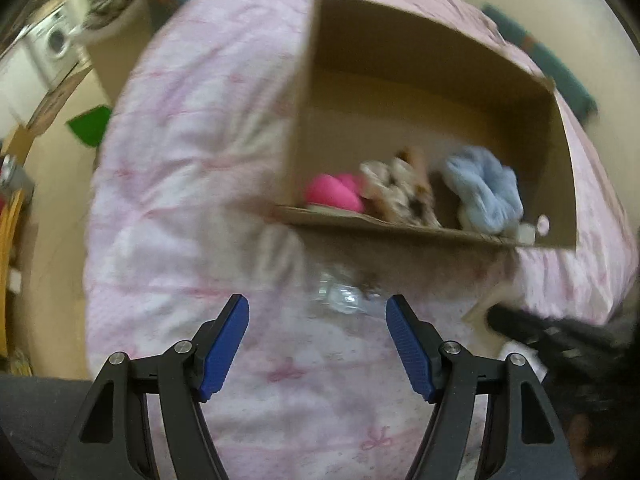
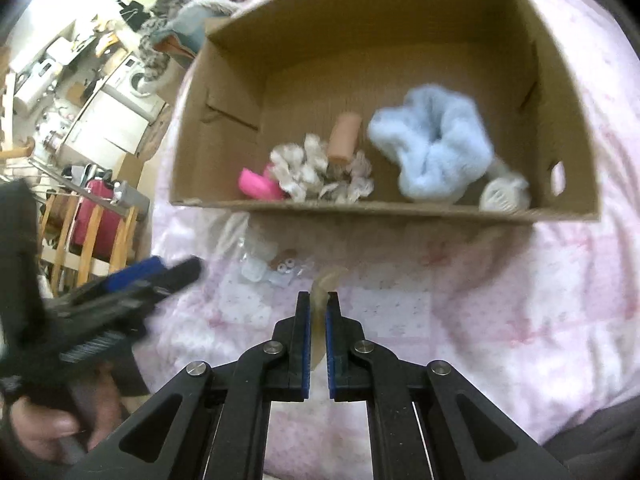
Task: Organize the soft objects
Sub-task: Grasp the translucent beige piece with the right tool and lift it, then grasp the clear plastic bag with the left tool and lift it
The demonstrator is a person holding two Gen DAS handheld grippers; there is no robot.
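Observation:
An open cardboard box (image 2: 568, 112) sits on a pink bedspread (image 2: 500, 312). It holds a fluffy light-blue scrunchie (image 2: 432, 152), a beige patterned scrunchie (image 2: 316, 176), a pink soft item (image 2: 258, 186), a tan roll (image 2: 345, 139) and a white round item (image 2: 502, 198). My right gripper (image 2: 319, 302) is shut on a thin pale yellowish soft piece (image 2: 322, 284), just in front of the box. My left gripper (image 1: 318, 308) is open and empty over the bedspread (image 1: 192, 184), in front of the box (image 1: 400, 80). The left gripper also shows blurred in the right wrist view (image 2: 160, 272).
A clear plastic packet with small items (image 2: 272, 268) lies on the bedspread in front of the box; it also shows in the left wrist view (image 1: 344, 294). Wooden chair and pink bag (image 2: 96, 220) stand left of the bed. A washing machine (image 1: 56, 42) stands beyond.

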